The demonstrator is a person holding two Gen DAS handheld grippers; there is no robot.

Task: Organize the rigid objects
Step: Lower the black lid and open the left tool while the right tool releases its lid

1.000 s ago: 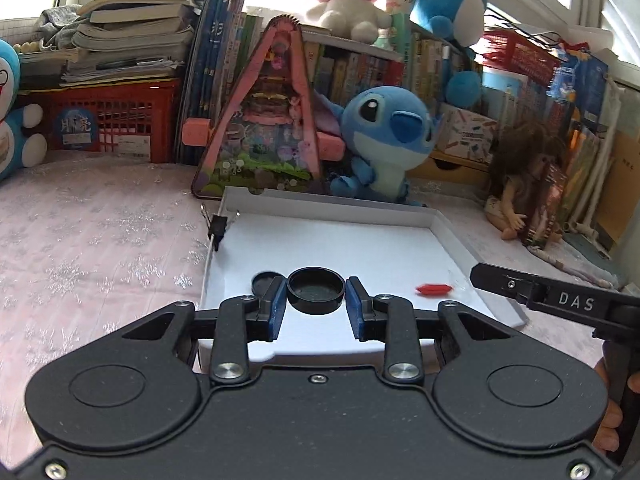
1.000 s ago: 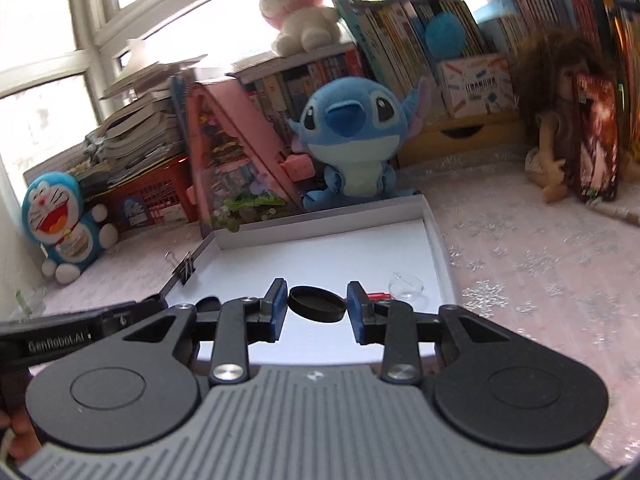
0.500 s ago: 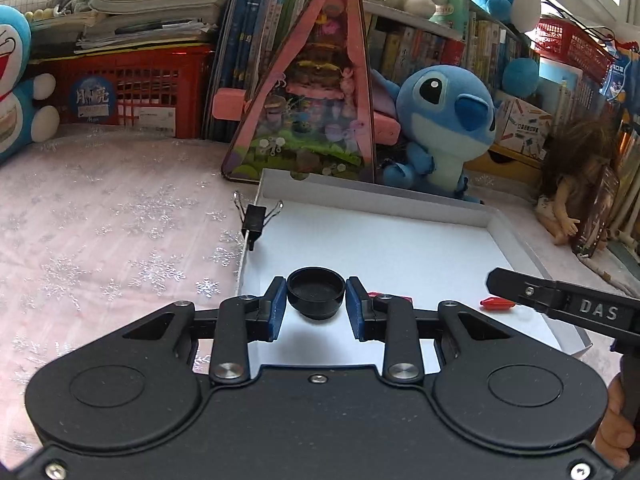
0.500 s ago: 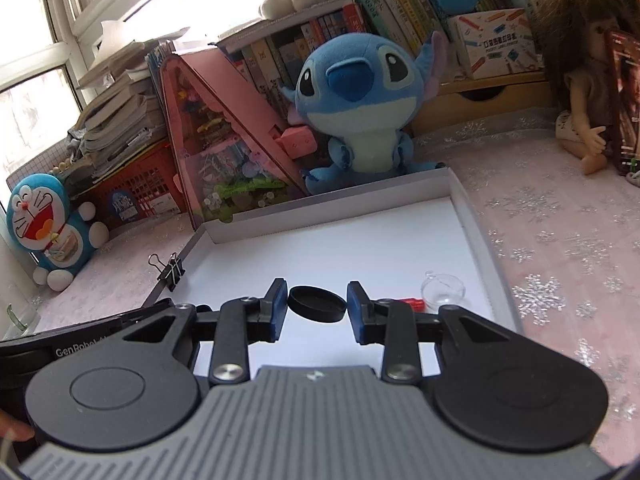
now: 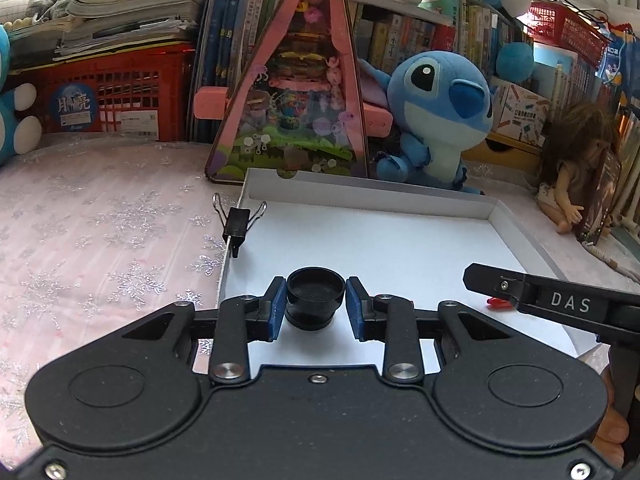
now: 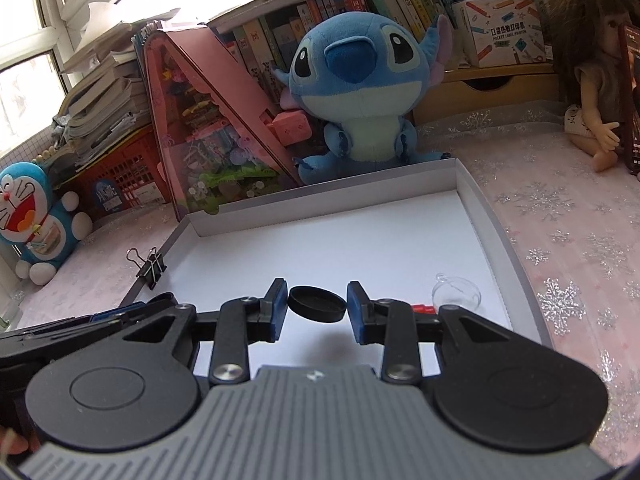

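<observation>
My left gripper [image 5: 316, 309] is shut on a small black round cup [image 5: 315, 302] and holds it over the near left part of the white shallow box [image 5: 368, 196]. My right gripper [image 6: 317, 306] is shut on a flat black lid [image 6: 317, 304], tilted slightly, above the same box [image 6: 320, 208]. A small red piece [image 5: 496, 302] lies on the box floor behind the right gripper's body [image 5: 560, 300]. A clear plastic half-sphere [image 6: 456, 291] and a red piece [image 6: 424, 309] lie near the box's right wall.
A black binder clip [image 5: 238, 222] is clipped on the box's left wall; it also shows in the right wrist view [image 6: 151, 266]. A pink triangular toy house [image 5: 296, 92], a blue plush [image 5: 436, 108], a doll [image 5: 572, 168], a red crate [image 5: 108, 92] and books stand behind.
Both grippers have risen and the views tilted down toward the box. The left gripper lifted the black cup off the box floor; the right kept the lid between its fingers.
</observation>
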